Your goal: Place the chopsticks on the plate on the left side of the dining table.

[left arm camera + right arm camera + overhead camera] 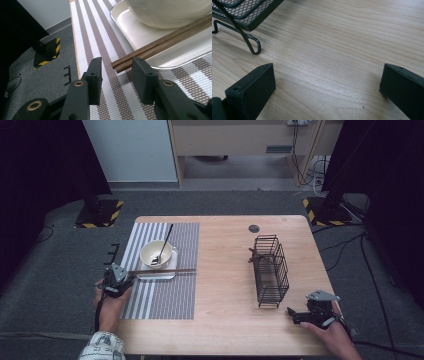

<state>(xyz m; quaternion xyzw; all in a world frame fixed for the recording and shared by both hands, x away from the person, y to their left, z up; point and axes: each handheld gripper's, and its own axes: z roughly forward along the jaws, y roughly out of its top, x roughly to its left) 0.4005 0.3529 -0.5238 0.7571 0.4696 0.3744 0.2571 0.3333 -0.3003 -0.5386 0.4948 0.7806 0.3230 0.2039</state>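
The wooden table (225,285) carries a striped placemat (165,290) under the left gripper (117,75) and a black wire basket (271,269) just ahead of the right gripper (327,85). A white tray (150,42) holds a cream bowl (156,254), probably with a spoon (164,245). The chopsticks (160,45) end between the left's parted jaws, seemingly untouched. The right's jaws gape wide over bare wood.
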